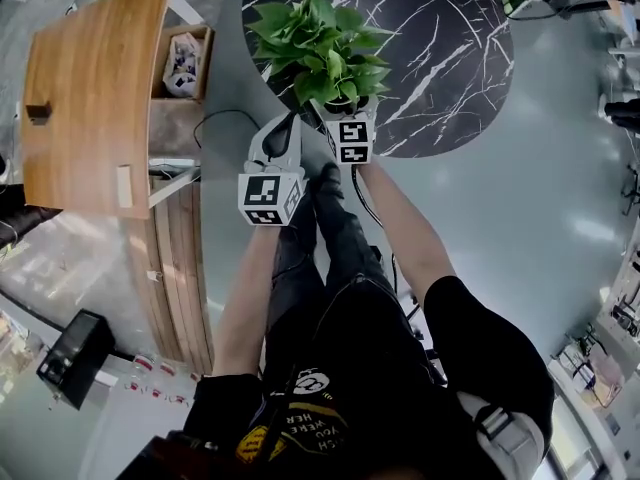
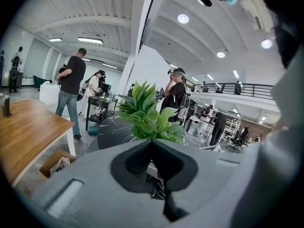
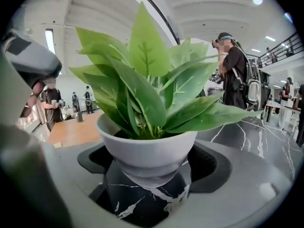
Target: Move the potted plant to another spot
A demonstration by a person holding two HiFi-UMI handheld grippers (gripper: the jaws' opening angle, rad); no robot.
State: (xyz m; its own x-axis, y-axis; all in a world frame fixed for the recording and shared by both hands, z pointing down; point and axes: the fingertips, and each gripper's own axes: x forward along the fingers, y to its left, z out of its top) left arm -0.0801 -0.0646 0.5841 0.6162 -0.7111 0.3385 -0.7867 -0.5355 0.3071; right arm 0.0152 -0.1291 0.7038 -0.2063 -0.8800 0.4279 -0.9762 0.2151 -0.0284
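The leafy green potted plant in its round white ceramic pot [image 3: 145, 148] is sitting right between my right gripper's [image 1: 343, 108] jaws, down on the round black marble table with white veins [image 1: 440, 28], close to the table edge nearest me. Those jaws are spread wide, one on each side of the bowl. As far as I can see they aren't squeezing it yet, and there seems to be a sliver of space on the right side. The pot's base is flat on the marble, not lifted.

My left gripper [image 2: 153, 148] hangs a bit back and to the left of the plant, jaws together with nothing in them, so it's just along for the ride.

So I'd say I'm at the grab step. Next I need to close on the bowl below its rim, where it narrows, check it doesn't slip, then lift it straight up and carry it somewhere else. The long wooden desk [image 1: 95, 88], well off to the left of my jaws, looks like one option.
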